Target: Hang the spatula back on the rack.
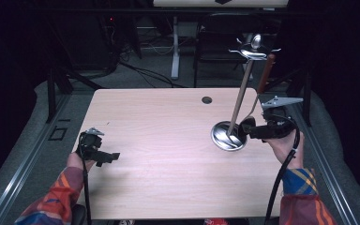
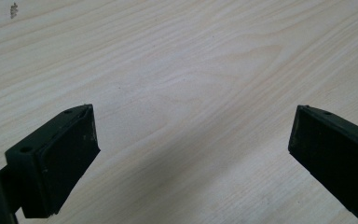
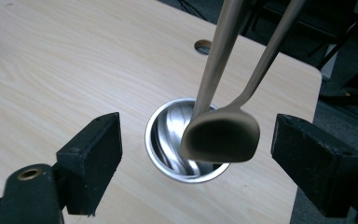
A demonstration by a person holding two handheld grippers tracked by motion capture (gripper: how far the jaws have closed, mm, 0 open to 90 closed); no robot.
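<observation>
Pale wood table (image 1: 159,140), steel ladle (image 3: 221,135) hanging over stand base (image 3: 168,140), right tongs (image 3: 196,154) wide around it, left tongs (image 2: 191,144) wide, empty

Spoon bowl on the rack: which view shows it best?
Right gripper view: the spoon bowl hangs large between the open right gripper jaws, above the rack base. High view shows it small, mostly hidden. Left gripper view shows table.

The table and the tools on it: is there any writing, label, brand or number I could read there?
None can be read. The table, the metal stand, the hanging spoon and both grippers, left and right, bear no legible text. A small dark mark on the wood is too blurred to read.
</observation>
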